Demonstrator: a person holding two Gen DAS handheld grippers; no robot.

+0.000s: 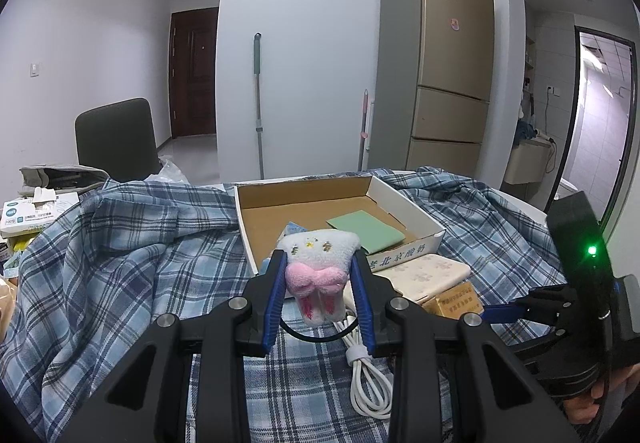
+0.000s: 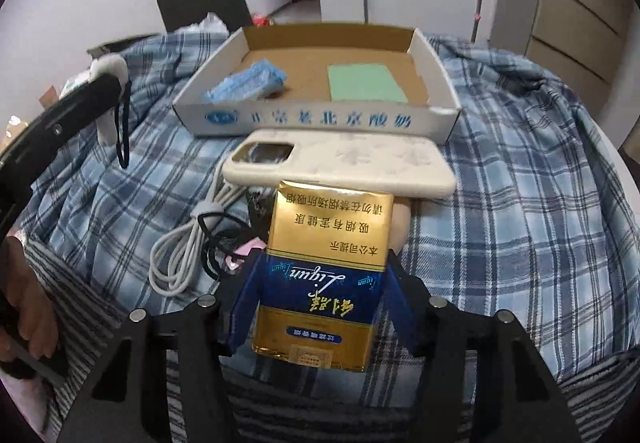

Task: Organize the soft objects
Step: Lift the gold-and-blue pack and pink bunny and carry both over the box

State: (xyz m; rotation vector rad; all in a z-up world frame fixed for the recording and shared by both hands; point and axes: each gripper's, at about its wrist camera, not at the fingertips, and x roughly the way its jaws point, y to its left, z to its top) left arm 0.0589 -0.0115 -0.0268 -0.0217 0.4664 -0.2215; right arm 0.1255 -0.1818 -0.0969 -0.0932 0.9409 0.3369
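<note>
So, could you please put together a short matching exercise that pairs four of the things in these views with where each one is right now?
Things:
1. plush toy
2. cigarette pack
3. green pad
4. phone case

Places:
A. lying flat inside the cardboard tray
B. clamped in the right gripper
C. on the plaid cloth, just in front of the tray
D. clamped in the left gripper

Pairs: 1-D, 2-B, 3-A, 4-C
</note>
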